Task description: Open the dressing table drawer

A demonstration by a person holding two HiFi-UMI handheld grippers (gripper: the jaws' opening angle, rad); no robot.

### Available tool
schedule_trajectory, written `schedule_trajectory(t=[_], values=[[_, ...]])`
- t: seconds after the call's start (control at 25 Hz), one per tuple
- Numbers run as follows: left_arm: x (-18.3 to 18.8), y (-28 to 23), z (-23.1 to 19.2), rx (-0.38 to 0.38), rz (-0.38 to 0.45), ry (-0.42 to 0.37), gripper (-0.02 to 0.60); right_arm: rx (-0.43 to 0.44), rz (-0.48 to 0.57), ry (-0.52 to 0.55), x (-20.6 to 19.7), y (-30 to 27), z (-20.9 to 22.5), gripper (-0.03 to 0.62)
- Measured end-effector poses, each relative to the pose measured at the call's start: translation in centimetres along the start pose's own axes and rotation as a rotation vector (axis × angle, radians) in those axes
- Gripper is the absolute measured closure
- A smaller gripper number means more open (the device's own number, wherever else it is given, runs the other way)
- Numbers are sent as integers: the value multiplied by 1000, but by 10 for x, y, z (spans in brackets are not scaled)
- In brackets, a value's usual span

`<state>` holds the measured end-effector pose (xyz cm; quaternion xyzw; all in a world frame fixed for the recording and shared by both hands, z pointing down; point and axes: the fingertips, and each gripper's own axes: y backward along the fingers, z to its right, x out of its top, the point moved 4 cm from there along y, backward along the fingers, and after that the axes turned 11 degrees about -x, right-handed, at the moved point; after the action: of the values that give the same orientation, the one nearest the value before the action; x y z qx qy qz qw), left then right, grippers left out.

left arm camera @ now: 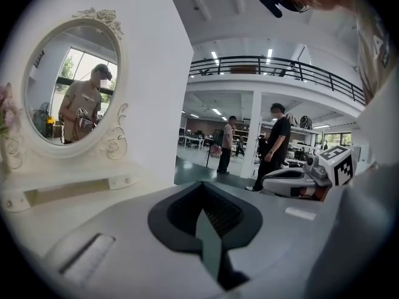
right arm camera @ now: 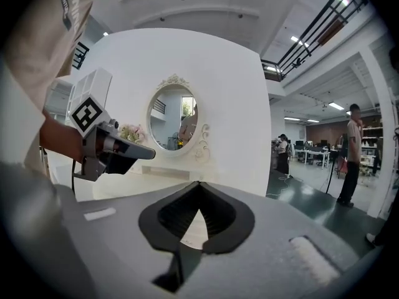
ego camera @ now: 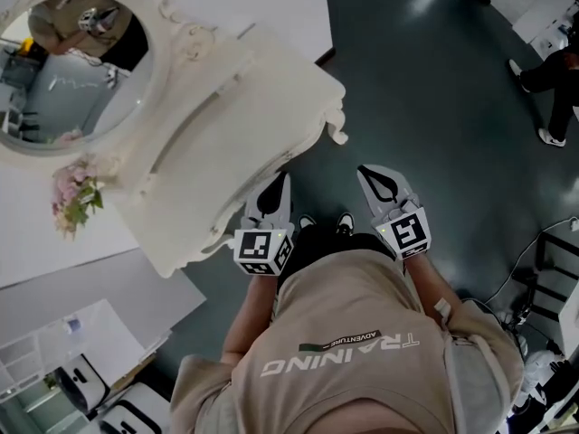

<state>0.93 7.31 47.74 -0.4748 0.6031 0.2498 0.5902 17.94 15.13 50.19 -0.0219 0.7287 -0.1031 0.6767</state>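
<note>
Plainly, we are at the very start: nothing of the opening is done yet. The white desk (ego camera: 253, 98) fills the upper left of the head view, with its oval mirror (ego camera: 72, 70) in the far upper-left corner and flowers (ego camera: 74, 193) at the left edge. Its front faces the centre of the frame, but from above that front is tucked under the scalloped top, so the drawer itself does not show. We see no gap and no pulled-out box, and we judge it closed. In the left gripper view a long low panel (left arm camera: 75, 190) sits under the mirror; whether that is the drawer we cannot tell.

The left tongs (ego camera: 279, 186) are at the centre of the head view, tips near the desk's front edge, pressed together with nothing between them. Their own view looks past the desk into the room, not at a handle. The right tongs (ego camera: 373, 177) are right of centre over the floor (ego camera: 434, 107), apart from the desk, likewise pressed together and empty.

What is left, as we judge it, is everything: find the handle, part one pair of tongs, grip and pull.
</note>
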Motion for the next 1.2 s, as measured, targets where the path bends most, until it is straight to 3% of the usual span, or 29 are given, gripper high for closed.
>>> schedule_trajectory(t=[0.32,0.72,1.0,1.2], values=[[-10,-6,-28,28,-23,17,563,-4,1,-31,12,-26,9,592],[38,-52,-73,-1,49,-13,563,-50,4,25,47,-73,42,592],[61,-64,-113,6,65,-30,563,-10,35,51,75,-130,36,592],[60,-57,-148,62,68,-22,563,41,16,36,70,-164,21,592]])
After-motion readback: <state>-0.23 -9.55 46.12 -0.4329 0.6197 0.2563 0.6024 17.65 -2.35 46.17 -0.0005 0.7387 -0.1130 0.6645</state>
